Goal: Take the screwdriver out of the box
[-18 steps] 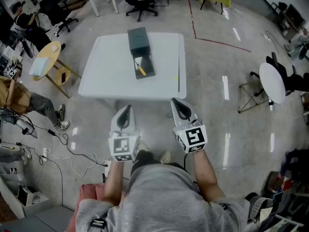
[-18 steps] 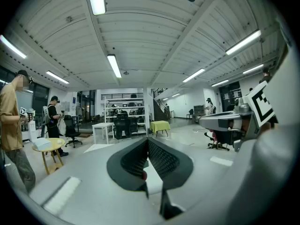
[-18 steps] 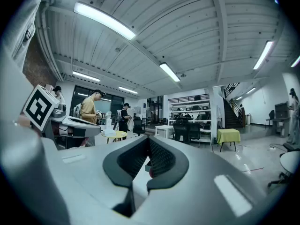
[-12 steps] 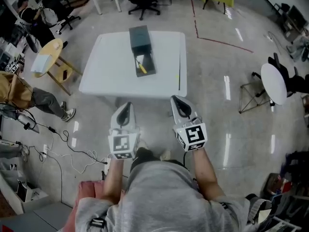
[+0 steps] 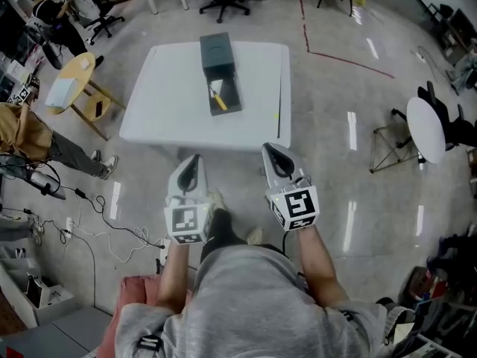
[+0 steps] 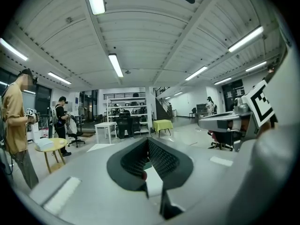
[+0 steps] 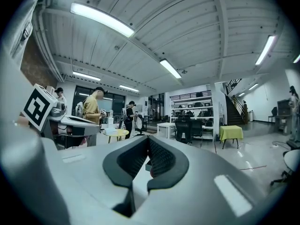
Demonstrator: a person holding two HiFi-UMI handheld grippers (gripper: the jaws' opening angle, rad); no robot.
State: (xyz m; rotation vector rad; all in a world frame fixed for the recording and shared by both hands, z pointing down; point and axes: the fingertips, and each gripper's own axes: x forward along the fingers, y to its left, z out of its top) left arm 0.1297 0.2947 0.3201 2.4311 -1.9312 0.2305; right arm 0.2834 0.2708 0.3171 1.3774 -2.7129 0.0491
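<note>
Polished workshop floor is surrounding a white table (image 5: 168, 114); you are standing short of its near edge. A dark box (image 5: 215, 54) is sitting mid-table with its lid folded open away from you. The yellow-handled screwdriver (image 5: 218, 101) is lying slantwise in its open tray.

Left gripper (image 5: 194, 162) is hanging level before the table, jaws together, nothing between them. Right gripper (image 5: 270, 154) is matching it, jaws closed and empty.

Judgement: the tool is looking light, rigid and smooth-handled, so you are best pinching the yellow handle mid-length. Tray walls are crowding it on both sides, so lifting straight up looks safest. Bare tabletop is lying open either side of the box.
</note>
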